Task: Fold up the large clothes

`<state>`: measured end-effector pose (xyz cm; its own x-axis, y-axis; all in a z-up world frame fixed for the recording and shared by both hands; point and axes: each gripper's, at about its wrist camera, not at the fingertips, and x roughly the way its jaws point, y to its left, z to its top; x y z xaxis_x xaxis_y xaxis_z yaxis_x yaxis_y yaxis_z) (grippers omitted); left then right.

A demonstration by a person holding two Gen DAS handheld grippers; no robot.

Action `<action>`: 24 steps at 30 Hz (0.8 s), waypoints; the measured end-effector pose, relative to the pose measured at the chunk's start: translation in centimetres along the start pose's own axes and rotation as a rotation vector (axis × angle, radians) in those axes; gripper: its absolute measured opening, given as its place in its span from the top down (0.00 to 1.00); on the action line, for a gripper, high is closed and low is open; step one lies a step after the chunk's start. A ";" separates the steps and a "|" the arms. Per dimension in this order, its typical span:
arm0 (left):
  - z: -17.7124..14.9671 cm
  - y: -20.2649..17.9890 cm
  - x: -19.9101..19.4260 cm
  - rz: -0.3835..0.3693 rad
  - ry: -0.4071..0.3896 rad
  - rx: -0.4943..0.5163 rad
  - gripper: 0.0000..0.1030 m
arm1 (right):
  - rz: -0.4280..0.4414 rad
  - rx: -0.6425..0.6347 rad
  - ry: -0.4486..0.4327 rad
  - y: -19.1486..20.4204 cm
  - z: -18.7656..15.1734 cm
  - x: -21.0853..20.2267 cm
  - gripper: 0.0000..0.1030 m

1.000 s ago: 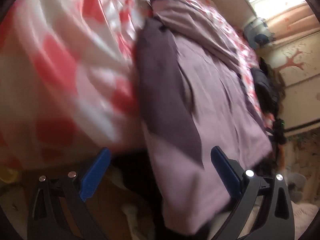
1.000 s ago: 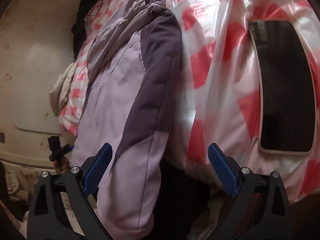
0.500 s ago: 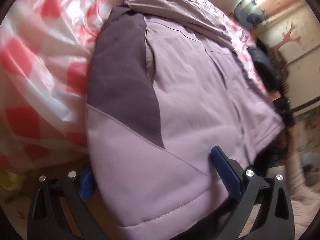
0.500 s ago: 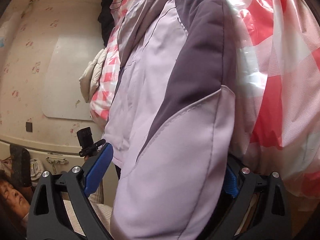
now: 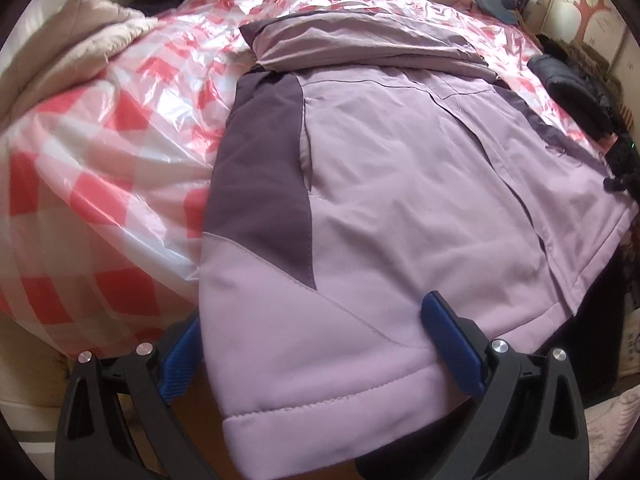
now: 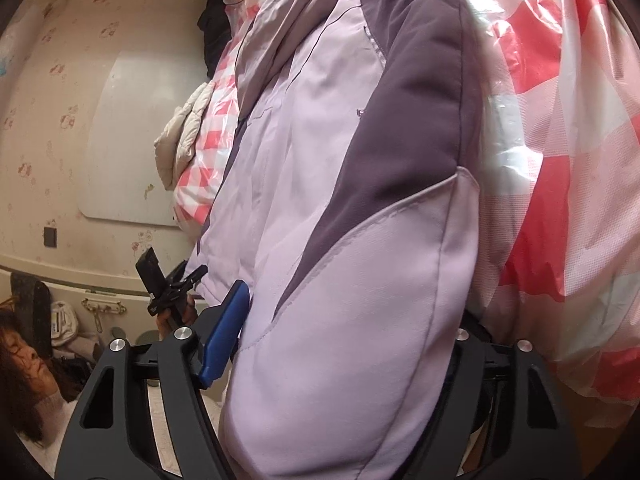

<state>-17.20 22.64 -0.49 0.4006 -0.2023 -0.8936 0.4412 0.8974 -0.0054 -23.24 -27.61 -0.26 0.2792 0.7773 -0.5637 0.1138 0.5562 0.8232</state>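
Left wrist view: lilac jacket with dark purple side panels, laid flat on a bed under a red-and-white checked plastic cover. Hem end nearest the tongs; a sleeve or hood section, which one I cannot tell, is folded across the far end. Left tongs: fingers set wide, one either side of the near hem corner, one blue pad resting above the cloth, the other half hidden below it. Not yet closed on anything.

Right wrist view: same jacket, other hem corner. Right tongs: likewise wide, the corner lying between the fingers, one blue pad showing beside the cloth and the opposite pad hidden behind it.

Also noted: beige quilted garment far off to the left of the left tongs; black garment at the far right edge of the bed; a person's head low at the left of the right wrist view.

Step in hand, as judged: taking hold of both hem corners ahead of a lengthwise fold. Folding is barely begun.

Next move calls for: closing both pairs of tongs on the padded hem, catching both layers and no plastic cover, then lifting the hem evenly and carrying it toward the collar end.
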 end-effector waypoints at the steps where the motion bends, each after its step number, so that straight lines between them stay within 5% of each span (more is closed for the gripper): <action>1: 0.0 -0.4 -0.1 0.018 -0.006 0.016 0.06 | 0.006 0.000 0.002 -0.1 0.0 0.0 0.31; 10: 0.2 -1.9 -0.5 0.117 -0.037 0.126 0.06 | 0.102 -0.039 0.012 -0.6 -0.1 1.1 0.11; 17: 0.0 -2.5 -0.8 0.139 -0.054 0.164 0.06 | 0.101 -0.040 0.061 -0.5 0.5 1.5 0.09; 20: 0.0 -1.5 -0.6 0.072 -0.050 0.119 0.06 | 0.070 -0.023 0.073 -0.4 0.8 1.6 0.12; 24: -0.4 2.2 0.6 -0.161 0.003 -0.079 0.06 | 0.000 -0.031 0.038 0.1 0.4 1.2 0.41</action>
<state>-16.31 24.67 -1.17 0.3271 -0.3450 -0.8798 0.4351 0.8814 -0.1839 -22.55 -26.73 -0.84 0.2423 0.7877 -0.5664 0.0843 0.5645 0.8211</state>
